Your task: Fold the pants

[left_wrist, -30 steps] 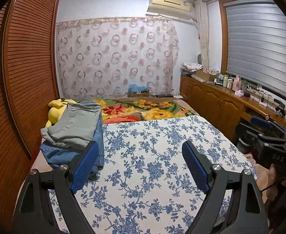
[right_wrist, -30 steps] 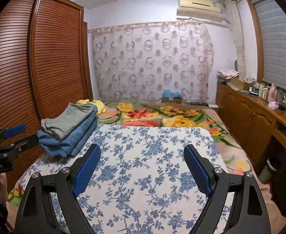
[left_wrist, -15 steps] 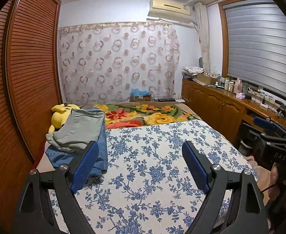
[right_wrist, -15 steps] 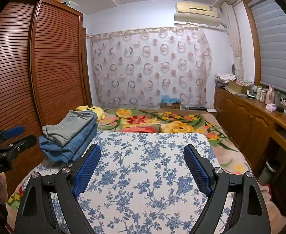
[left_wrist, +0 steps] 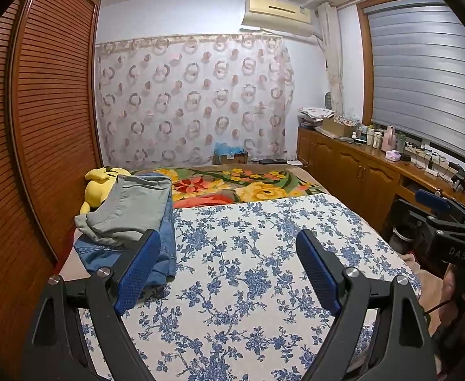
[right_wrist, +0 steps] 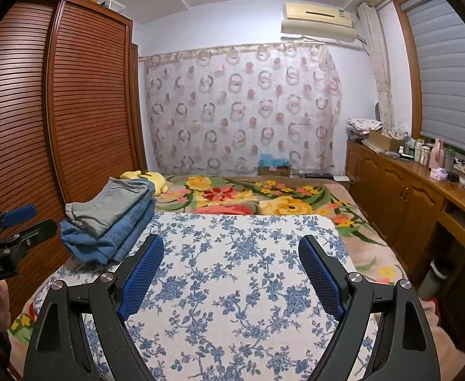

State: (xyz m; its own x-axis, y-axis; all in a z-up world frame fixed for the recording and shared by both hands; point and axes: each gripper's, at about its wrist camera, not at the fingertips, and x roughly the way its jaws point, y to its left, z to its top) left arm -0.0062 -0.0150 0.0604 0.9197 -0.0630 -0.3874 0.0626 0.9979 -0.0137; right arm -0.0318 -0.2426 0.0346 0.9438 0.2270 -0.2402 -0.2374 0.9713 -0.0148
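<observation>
Hovering over the bed, left gripper [left_wrist: 227, 277] spread wide, holding nothing | right gripper [right_wrist: 231, 281] same deal, blue pads apart, empty | blue-flowered sheet [right_wrist: 242, 273] right below both | folded pants stack [right_wrist: 112, 219], grey pair on jeans, sits at the bed's left edge | yellow plush [left_wrist: 101, 185] just behind it

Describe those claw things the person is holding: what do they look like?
Each is a black plastic frame forking into two fingers with silver bolts at the joints. The left gripper and right gripper have textured blue pads on the inner faces. White lettering marks the bodies. A bare hand shows; no sleeve is visible.
</observation>
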